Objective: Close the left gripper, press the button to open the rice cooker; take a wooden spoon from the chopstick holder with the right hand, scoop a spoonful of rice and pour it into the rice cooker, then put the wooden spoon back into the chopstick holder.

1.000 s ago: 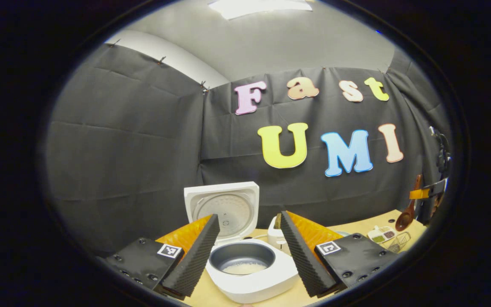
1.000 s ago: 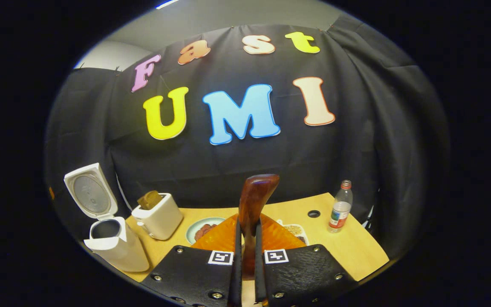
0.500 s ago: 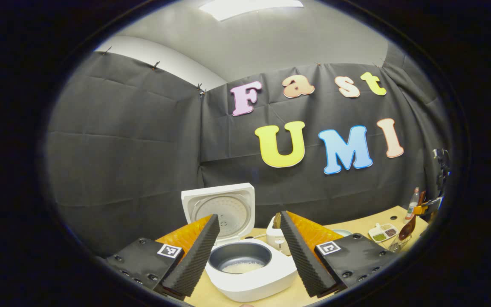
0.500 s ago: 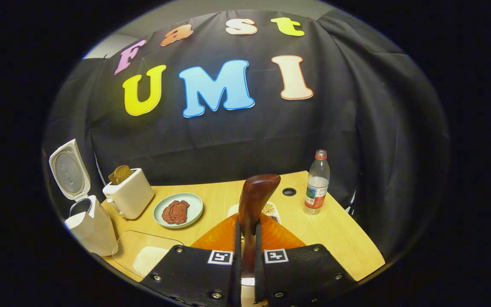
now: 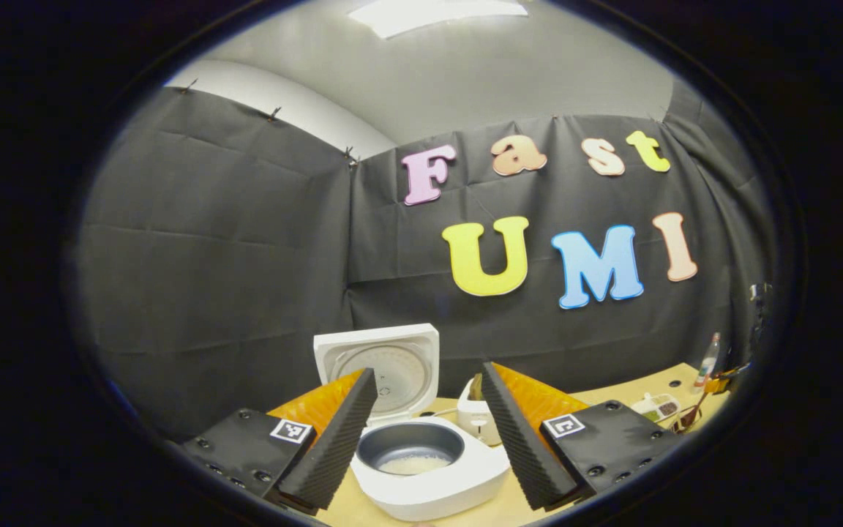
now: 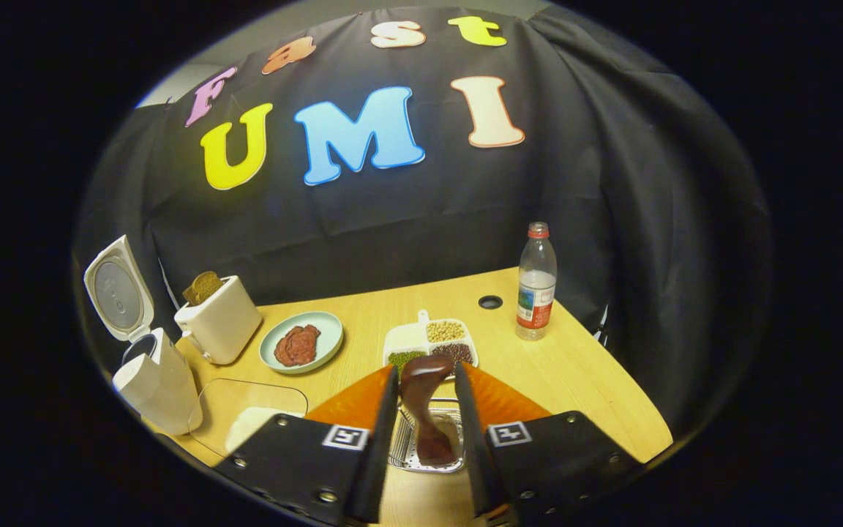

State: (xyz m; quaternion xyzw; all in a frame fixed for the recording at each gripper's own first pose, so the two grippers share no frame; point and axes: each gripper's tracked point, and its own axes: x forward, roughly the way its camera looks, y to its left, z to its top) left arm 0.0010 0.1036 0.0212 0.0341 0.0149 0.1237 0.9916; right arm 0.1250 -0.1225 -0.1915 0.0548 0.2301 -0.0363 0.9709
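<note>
right gripper (image 6: 421, 432): jaws now parting, no longer clamping the wooden spoon (image 6: 425, 410) as half a second ago | spoon standing in the chopstick holder (image 6: 403, 443), between the fingers | left gripper (image 5: 421, 439): staying open, hovering before the rice cooker (image 5: 429, 476), lid up, rice lying in its pot | table (image 6: 582, 380): sitting closer than before

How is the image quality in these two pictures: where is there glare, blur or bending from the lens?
Left gripper view: the ceiling light is overexposed; the lens bends the wall, and the bottle at the edge looks small and soft. Right gripper view: sharp in the middle; the table edge curves; the wooden spoon shows a small sheen; the rice cooker leans from distortion.
</note>
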